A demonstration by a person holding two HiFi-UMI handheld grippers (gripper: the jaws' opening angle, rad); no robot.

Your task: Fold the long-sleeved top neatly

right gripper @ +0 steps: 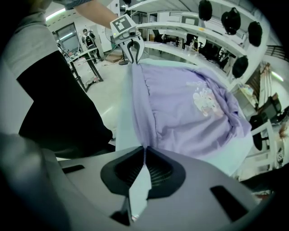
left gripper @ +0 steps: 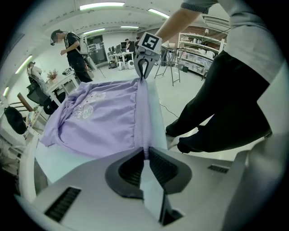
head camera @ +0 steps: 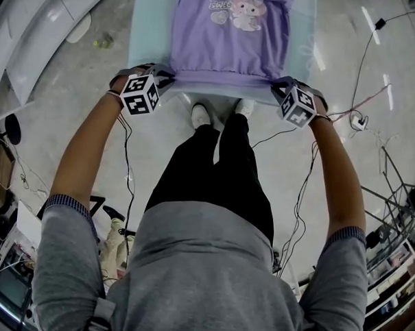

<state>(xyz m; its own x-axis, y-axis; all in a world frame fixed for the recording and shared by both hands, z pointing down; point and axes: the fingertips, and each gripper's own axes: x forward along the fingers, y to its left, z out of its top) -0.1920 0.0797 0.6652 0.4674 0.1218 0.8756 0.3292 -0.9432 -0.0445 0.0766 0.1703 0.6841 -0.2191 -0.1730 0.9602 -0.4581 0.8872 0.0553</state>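
One lilac long-sleeved top (head camera: 230, 49) is lying flat on the pale bench (head camera: 148, 35), long axis running 12 to 6 o'clock, ribbed hem (head camera: 225, 78) pointing to 6. The left gripper (head camera: 164, 77) is clamping the hem's 9 o'clock corner; the right gripper (head camera: 277, 85), its 3 o'clock corner.

The location is an open-plan lab or workshop (shared by several workers). Indicators: long white ceiling strip lights (left gripper: 101, 6), grey metal shelving racks (left gripper: 194, 49), thin black cables (head camera: 304, 179) trailing across the pale polished floor (head camera: 67, 87), and distant work desks with monitors (left gripper: 115, 50).
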